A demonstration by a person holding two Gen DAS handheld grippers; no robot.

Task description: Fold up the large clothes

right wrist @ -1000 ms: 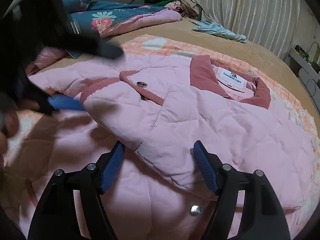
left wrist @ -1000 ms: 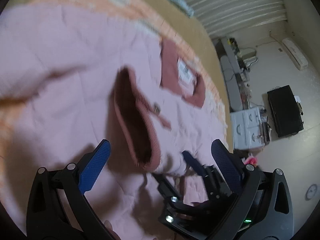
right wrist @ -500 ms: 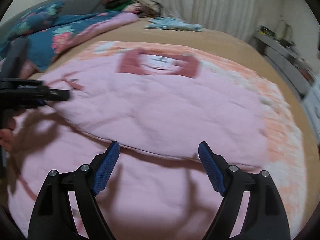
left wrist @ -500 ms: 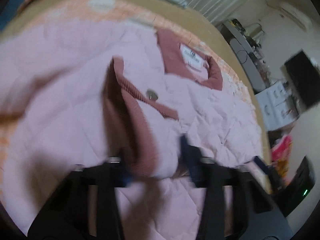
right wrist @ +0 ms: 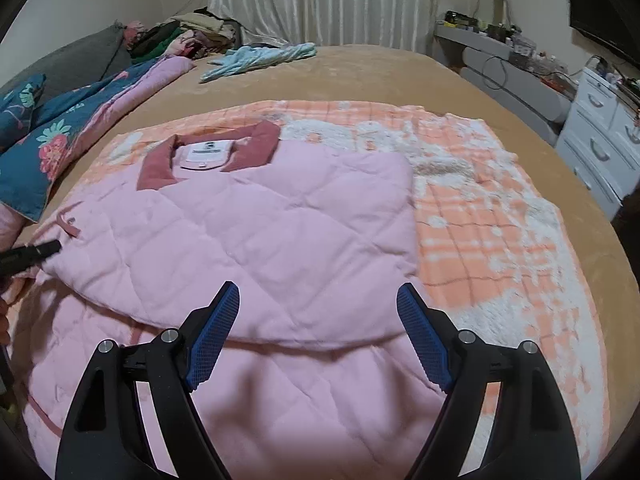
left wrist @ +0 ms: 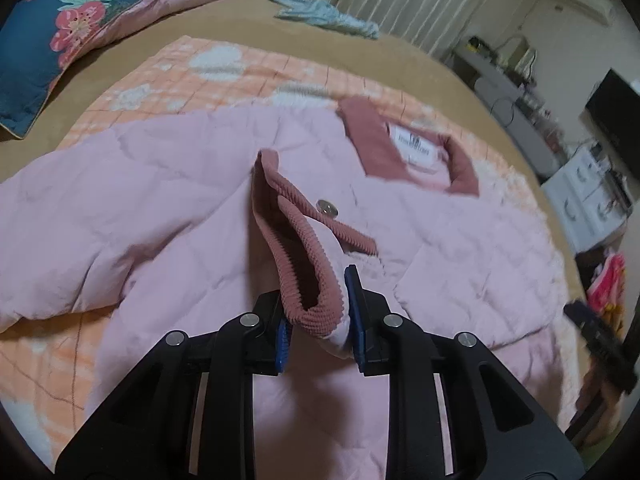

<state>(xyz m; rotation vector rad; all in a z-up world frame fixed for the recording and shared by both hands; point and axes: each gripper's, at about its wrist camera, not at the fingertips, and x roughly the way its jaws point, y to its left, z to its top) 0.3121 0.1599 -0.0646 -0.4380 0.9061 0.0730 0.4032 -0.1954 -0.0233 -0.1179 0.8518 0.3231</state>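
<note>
A pink quilted jacket [left wrist: 160,208] lies spread on the bed, its dark rose collar [left wrist: 376,148] with a white label at the far side. One sleeve is folded across the body, with a snap button [left wrist: 327,207] near its ribbed rose cuff [left wrist: 296,248]. My left gripper [left wrist: 316,304] is closing, and its blue pads press on that cuff's near end. In the right wrist view the jacket [right wrist: 280,220] shows its folded right side. My right gripper [right wrist: 318,292] hovers open over the fold's lower edge, with nothing between its fingers. The left gripper's tip [right wrist: 32,254] shows at the left.
An orange plaid blanket [right wrist: 480,220] lies under the jacket on the tan bed cover [right wrist: 360,72]. A blue floral quilt [left wrist: 60,32] and a pile of clothes [right wrist: 188,36] lie at the far left, a light blue garment [right wrist: 260,58] at the back. White drawers [right wrist: 600,136] stand right of the bed.
My left jaws went from wide open to closed on the sleeve cuff. My right gripper swung rightward across the jacket, away from the left gripper, and spread a little wider.
</note>
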